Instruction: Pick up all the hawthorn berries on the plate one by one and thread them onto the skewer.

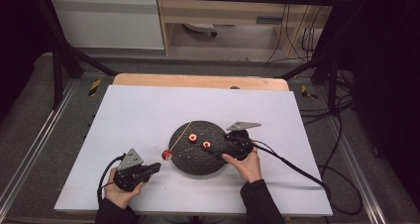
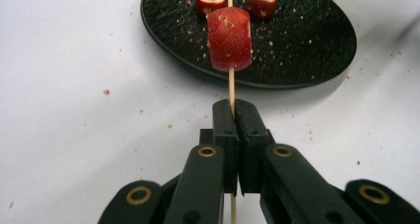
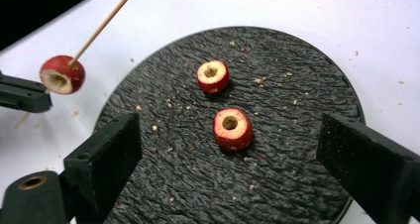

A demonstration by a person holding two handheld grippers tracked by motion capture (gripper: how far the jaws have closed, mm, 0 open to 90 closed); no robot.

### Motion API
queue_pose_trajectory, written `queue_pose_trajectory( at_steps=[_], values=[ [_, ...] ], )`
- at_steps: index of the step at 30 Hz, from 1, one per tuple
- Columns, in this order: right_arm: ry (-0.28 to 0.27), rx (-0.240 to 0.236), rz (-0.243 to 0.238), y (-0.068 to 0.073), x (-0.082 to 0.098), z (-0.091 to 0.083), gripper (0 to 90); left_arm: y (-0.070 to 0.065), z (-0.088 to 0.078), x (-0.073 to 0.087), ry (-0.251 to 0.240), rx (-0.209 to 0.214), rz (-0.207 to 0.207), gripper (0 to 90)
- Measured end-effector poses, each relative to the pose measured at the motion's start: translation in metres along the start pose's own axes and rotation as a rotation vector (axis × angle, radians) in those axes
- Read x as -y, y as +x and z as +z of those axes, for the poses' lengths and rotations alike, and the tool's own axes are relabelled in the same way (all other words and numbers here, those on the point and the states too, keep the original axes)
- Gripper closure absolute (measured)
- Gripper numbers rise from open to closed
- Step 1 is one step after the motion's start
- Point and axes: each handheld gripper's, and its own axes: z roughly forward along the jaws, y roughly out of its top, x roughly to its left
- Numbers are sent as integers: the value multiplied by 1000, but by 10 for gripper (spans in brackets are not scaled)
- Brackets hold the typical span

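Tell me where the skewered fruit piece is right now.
In the high view, the skewered fruit piece sits on the skewer off the black plate's left edge, just ahead of the left gripper.

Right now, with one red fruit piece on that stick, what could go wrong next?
The left gripper pinches the thin skewer by one end, so it could twist or snap under a push. The threaded piece might slide off. The right gripper, open around the nearer fruit piece on the black plate, could crush it or knock it toward its neighbour.
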Motion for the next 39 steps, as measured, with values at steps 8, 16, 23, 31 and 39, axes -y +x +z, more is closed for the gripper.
queue_pose_trajectory(
  at_steps=[8, 16, 23, 31, 39],
  values=[
    [110, 25, -69, 5, -28, 13, 160, 5, -1, 4, 10, -4, -4, 881],
    [322, 38, -118, 8, -41, 37, 255, 5, 0, 4, 17, -2, -2, 881],
    [409, 39, -149, 6, -46, 52, 371, 5, 0, 4, 19, 0, -2, 881],
    [467, 20, -151, 3, -50, 62, 494, 5, 0, 4, 19, 2, -1, 881],
    [503, 8, -145, 0, -49, 66, 572, 5, 1, 4, 22, 5, -1, 881]
  ],
)
